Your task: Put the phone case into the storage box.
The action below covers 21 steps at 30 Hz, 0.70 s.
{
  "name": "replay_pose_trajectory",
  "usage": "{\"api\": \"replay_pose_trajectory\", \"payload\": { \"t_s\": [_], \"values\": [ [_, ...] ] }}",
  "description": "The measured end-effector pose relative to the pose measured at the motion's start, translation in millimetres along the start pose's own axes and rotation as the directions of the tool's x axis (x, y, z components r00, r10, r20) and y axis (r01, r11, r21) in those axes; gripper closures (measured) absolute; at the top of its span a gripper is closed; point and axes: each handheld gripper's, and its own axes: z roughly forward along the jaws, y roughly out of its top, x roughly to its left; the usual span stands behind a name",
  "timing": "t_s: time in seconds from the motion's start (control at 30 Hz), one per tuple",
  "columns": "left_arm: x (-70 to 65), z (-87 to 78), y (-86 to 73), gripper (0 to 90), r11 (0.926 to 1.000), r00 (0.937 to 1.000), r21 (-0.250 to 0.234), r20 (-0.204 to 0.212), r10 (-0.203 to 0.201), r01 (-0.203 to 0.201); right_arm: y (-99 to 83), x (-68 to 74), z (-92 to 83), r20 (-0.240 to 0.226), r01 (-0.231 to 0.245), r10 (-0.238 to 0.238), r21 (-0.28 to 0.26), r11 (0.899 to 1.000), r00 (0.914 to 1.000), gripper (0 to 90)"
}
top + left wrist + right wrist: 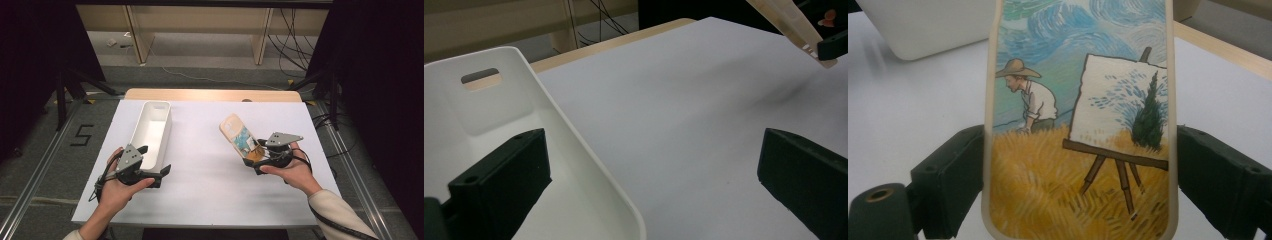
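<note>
Phone case (1080, 150) sat clamped by its sides in the right gripper (263, 159), long end aimed toward the white bin (151, 131); the left gripper (150, 175) gaped wide over the bin's rim, holding nothing.

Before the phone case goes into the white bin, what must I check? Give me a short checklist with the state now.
1. Right gripper shut on the phone case: ok.
2. Case lifted off the table: ok, judging by the left gripper view.
3. White bin open and empty: ok.
4. Left gripper steadying the bin: not ok, jaws open astride its side wall.
5. Path between case and bin free: ok.
</note>
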Motion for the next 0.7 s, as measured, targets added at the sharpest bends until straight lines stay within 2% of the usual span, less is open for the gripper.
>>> {"api": "replay_pose_trajectory", "payload": {
  "t_s": [0.47, 0.7],
  "values": [
    [1.5, 5.7, 5.8, 0.4, 1.0000, 0.9999, 0.005, -0.012, 0.005, -0.005, -5.0, 11.3, -13.9, -0.014, 0.001, -0.002, -0.027, 1.000, 0.9999, 11.6],
    [0.9, 15.5, 14.8, 0.7, 0.9999, 0.9998, 0.005, 0.015, -0.012, 0.012, -5.4, 16.5, -12.8, -0.026, 0.009, -0.010, -0.021, 1.000, 0.9996, 11.6]
  ]
}}
